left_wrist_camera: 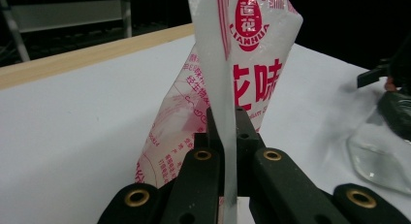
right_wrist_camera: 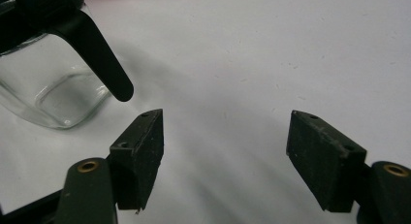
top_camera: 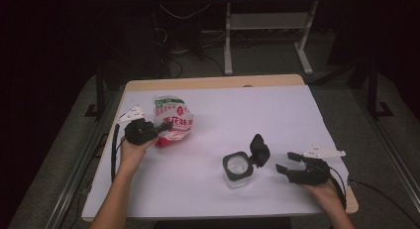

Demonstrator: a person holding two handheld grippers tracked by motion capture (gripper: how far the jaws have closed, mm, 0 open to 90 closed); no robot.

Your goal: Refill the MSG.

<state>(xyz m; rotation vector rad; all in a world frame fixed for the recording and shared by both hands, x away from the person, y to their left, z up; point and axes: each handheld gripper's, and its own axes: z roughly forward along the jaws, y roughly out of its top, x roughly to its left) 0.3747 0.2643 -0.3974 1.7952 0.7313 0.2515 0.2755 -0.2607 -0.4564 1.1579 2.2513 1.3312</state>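
The left gripper (top_camera: 159,128) is pinching the flat edge of a white plastic bag with red print (top_camera: 173,121), jaws clamped tight on the film, holding it upright over the left part of the white table (top_camera: 277,115). The right gripper (top_camera: 286,162) is resting with its 2 jaws spread and empty, just beside a square clear glass jar with an open black flip lid (top_camera: 238,168).

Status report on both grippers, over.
Left gripper shut on seasoning bag. Right gripper open, beside glass jar, lid flipped back. Nothing between.
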